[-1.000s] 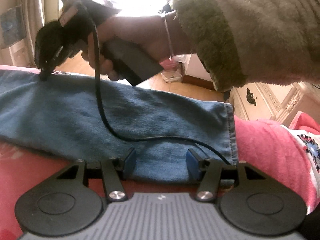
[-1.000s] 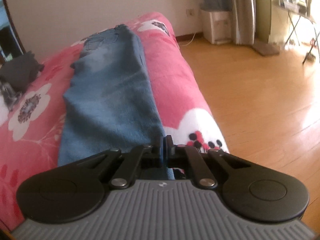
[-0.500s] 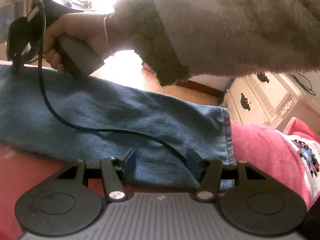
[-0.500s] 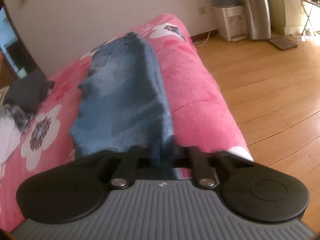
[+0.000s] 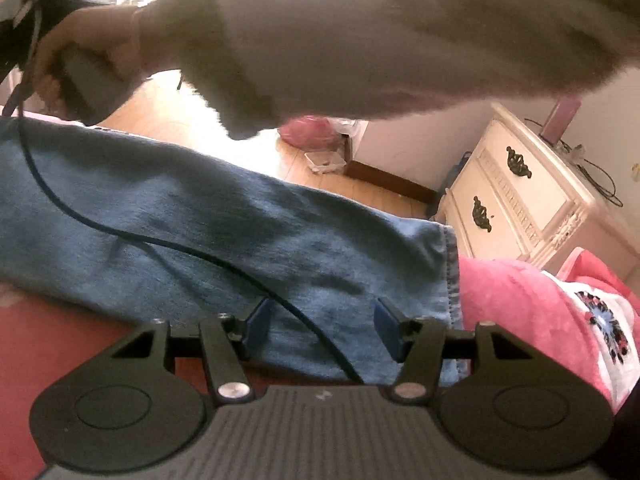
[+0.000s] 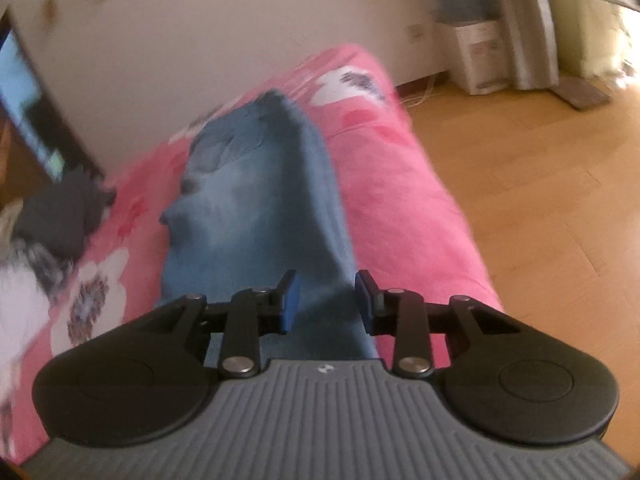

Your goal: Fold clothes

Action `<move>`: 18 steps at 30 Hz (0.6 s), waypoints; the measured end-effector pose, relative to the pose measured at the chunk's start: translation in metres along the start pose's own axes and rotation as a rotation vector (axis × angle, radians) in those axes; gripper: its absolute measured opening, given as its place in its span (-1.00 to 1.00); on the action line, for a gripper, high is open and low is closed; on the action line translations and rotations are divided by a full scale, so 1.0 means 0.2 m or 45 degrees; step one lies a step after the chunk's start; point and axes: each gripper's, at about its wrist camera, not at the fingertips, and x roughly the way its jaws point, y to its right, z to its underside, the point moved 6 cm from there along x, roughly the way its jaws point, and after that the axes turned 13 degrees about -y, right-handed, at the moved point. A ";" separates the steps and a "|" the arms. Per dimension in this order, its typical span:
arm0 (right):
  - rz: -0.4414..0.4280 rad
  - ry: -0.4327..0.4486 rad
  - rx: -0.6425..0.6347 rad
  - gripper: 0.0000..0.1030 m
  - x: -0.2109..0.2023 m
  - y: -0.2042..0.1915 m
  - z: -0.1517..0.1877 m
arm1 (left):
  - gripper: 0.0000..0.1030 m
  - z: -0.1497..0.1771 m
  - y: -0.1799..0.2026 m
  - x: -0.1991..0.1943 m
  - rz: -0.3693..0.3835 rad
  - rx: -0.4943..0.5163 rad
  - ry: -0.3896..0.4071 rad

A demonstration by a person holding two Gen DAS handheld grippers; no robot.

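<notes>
Left gripper (image 5: 322, 330): blue pads spread wide, nothing between them, poised low over the near edge of the jeans (image 5: 224, 232), close to the hemmed leg cuff (image 5: 450, 272). A black cable (image 5: 168, 242) trails across the denim and passes between the pads toward the gripper body. Right gripper (image 6: 327, 306): pads parted with a clear gap, not clamped on anything, sitting just above the jeans' long edge; whether a pad brushes the cloth cannot be told, since the right wrist view is motion-blurred. Jeans lie flat and lengthwise on the pink floral blanket (image 6: 400, 200), which covers the bed; the denim runs along the blanket's floor-side half, the far end reaching toward the wall. In the left wrist view the person's right hand (image 5: 76, 64) grips the other tool's handle above the far part of the jeans, with a fleecy sleeve (image 5: 360, 36) overhead. Beyond the cuff end of the jeans stands a white dresser (image 5: 528, 204). A dark garment (image 6: 64, 216) lies on the blanket, on the side of the jeans away from the wood floor (image 6: 560, 184).
</notes>
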 end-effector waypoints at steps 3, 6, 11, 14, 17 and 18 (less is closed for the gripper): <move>0.038 0.047 0.004 -0.98 0.04 0.01 -0.05 | 0.13 0.00 0.00 0.01 0.010 -0.001 0.005; 0.048 0.068 0.076 -0.98 0.06 0.07 -0.05 | 0.13 0.00 -0.01 0.01 0.026 -0.008 0.007; 0.001 0.059 0.087 -0.90 0.08 0.07 -0.08 | 0.13 0.00 -0.02 0.01 0.043 -0.020 0.010; -0.020 0.065 0.048 -0.55 0.09 0.03 -0.14 | 0.13 0.00 -0.03 0.01 0.053 -0.027 0.013; -0.020 0.031 0.016 -0.31 0.19 0.00 -0.21 | 0.13 0.00 -0.04 0.01 0.062 -0.034 0.015; -0.017 0.028 0.024 -0.31 0.22 0.00 -0.24 | 0.13 0.00 -0.04 0.01 0.066 -0.036 0.015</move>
